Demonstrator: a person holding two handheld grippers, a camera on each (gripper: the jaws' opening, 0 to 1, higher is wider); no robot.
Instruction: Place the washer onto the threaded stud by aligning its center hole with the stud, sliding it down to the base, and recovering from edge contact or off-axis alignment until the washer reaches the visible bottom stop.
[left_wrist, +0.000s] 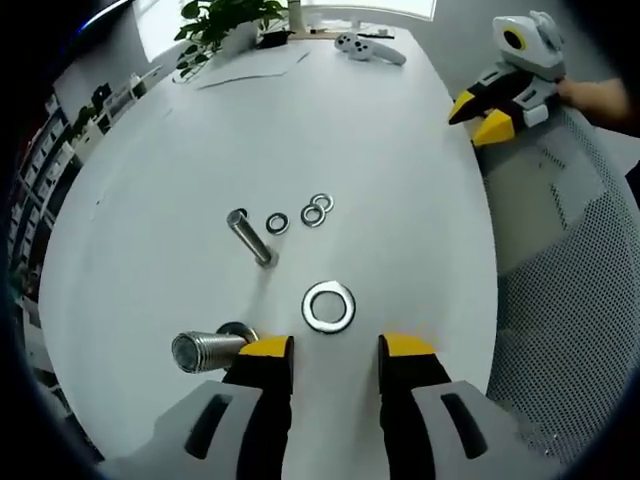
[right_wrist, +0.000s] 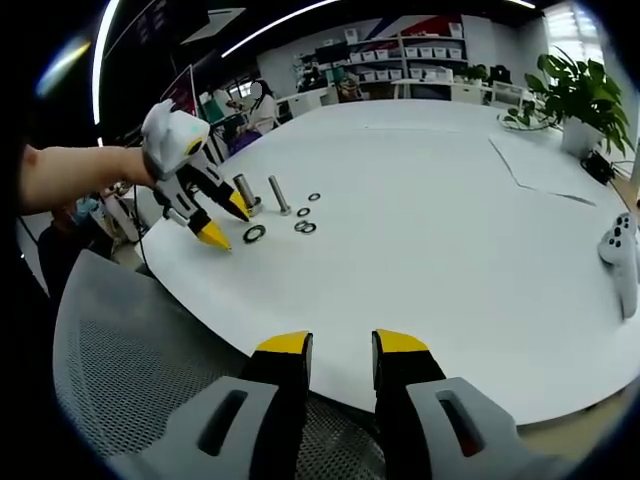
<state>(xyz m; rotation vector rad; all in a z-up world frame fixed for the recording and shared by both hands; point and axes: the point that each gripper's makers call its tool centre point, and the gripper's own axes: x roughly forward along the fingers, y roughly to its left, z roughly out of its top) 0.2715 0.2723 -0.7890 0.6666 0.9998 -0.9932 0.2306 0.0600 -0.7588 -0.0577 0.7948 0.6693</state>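
**Left gripper closing in on the big washer**

In the left gripper view, the left gripper (left_wrist: 336, 347) is hovering low over the white table (left_wrist: 400, 150) with its yellow-tipped jaws standing apart and nothing between them. The large washer (left_wrist: 329, 306) is lying flat just ahead of the tips. The thick stud (left_wrist: 205, 350) is standing just beside the left jaw, and a thinner stud (left_wrist: 250, 237) is standing farther off, with a few small washers (left_wrist: 298, 214) lying near it. The right gripper (left_wrist: 480, 115) is waiting well apart, past the table edge above a mesh chair (left_wrist: 570, 260).

In the right gripper view, the right gripper (right_wrist: 340, 346) is hanging over the near table edge, jaws apart and empty. Across the table, the left gripper is angling down toward the large washer, beside the two studs.

The step in hand looks like the pickup. Pinching the washer by its rim, leaving the hole free, should help; then it needs carrying level over the thick stud before lowering. If an edge catches, easing back and re-centering beats pushing.
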